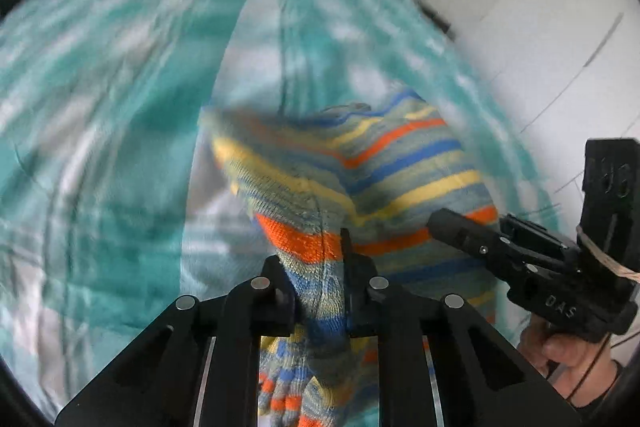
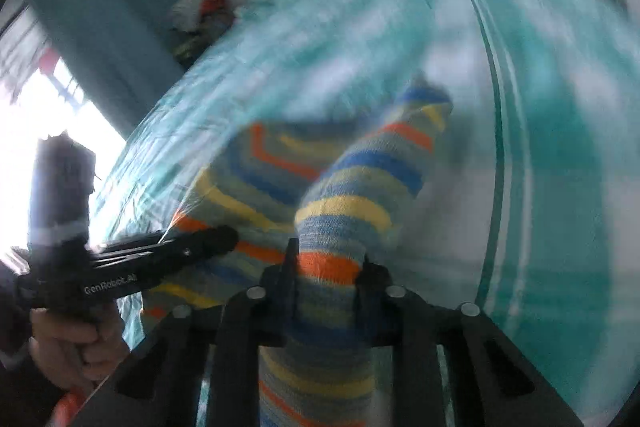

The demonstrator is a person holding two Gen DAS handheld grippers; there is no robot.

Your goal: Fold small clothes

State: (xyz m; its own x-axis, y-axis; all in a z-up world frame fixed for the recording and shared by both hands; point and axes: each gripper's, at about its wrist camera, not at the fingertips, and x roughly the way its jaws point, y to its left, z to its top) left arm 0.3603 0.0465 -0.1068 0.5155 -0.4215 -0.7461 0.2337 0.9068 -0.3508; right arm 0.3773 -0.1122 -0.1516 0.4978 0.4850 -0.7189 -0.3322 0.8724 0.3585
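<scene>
A small knit garment [image 1: 360, 179] with orange, blue, yellow and grey stripes hangs lifted above the bed. My left gripper [image 1: 318, 279] is shut on one bunched part of it. My right gripper [image 2: 326, 267] is shut on another striped part [image 2: 344, 211]. The right gripper also shows at the right of the left wrist view [image 1: 520, 259]. The left gripper also shows at the left of the right wrist view [image 2: 160, 259]. Both views are blurred by motion.
A teal and white striped bedsheet [image 1: 120, 107] covers the bed under the garment. A white wall [image 1: 540, 7] stands to the right. A pile of clothes [image 2: 200, 23] lies at the bed's far corner, near a bright window [image 2: 40, 115].
</scene>
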